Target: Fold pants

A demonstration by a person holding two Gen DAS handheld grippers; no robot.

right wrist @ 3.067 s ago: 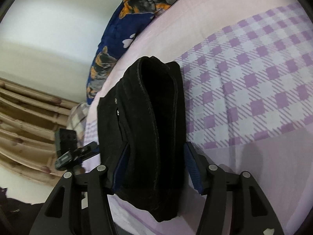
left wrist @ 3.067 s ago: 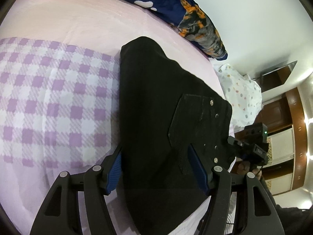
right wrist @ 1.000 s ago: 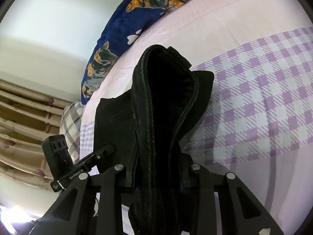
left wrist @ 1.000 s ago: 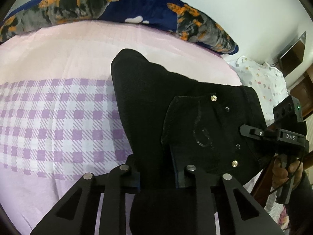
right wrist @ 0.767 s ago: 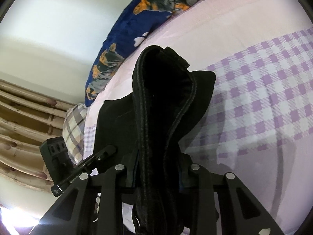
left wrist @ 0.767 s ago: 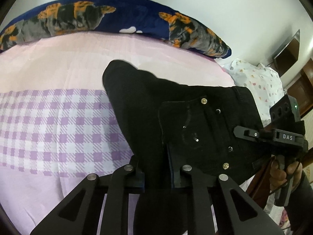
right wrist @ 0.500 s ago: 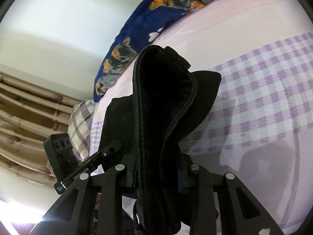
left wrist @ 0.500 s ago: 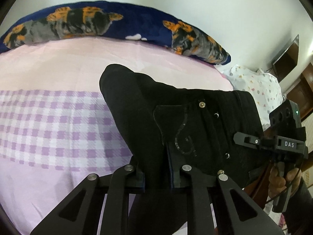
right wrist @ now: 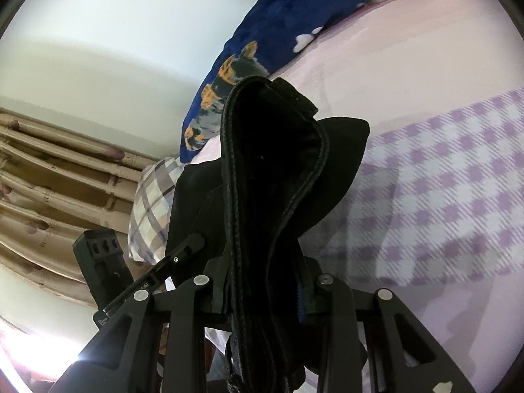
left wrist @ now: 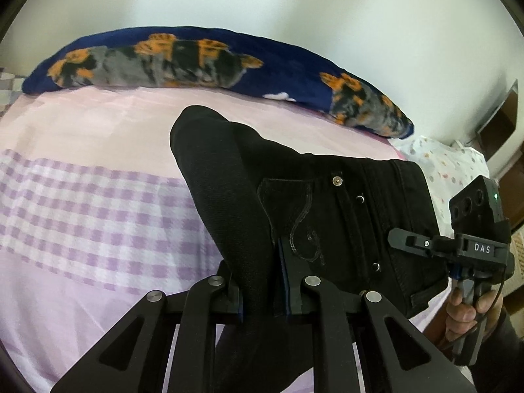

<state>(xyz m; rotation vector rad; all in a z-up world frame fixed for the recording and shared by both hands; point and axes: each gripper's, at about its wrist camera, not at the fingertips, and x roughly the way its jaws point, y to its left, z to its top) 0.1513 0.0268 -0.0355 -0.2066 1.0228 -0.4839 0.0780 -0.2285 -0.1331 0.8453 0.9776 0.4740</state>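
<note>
The left tool (left wrist: 260, 283), black with blue-faced pads, is clamped nearly closed on a thick fold of the black denim pants (left wrist: 304, 209), the cloth squeezed tight between its fingers at the near edge of the garment; the right tool (right wrist: 265, 283), of the same make, is pinched on the doubled waistband end of the pants (right wrist: 278, 170), with the stitched band standing up between its fingers and more cloth hanging down below them. The pants are lifted at their near side above the bed with its pale pink sheet and band of purple-and-white check (left wrist: 98, 203), and their far rounded fold points toward the far side of the bed; a back pocket with curling stitching and metal rivets (left wrist: 336, 180) faces the left wrist camera. In the left wrist view the right tool (left wrist: 398, 239) shows at the right edge of the pants, held by a hand (left wrist: 461, 311) low at the right. In the right wrist view the left tool (right wrist: 193, 240) shows at the left of the pants. A dark blue blanket printed with orange and grey dogs (left wrist: 209, 62) lies along the far edge of the bed against a white wall, a plaid pillow (right wrist: 154, 203) sits at the left of the right wrist view before beige curtains (right wrist: 49, 180), and a white spotted cloth (left wrist: 448, 167) lies at the far right
</note>
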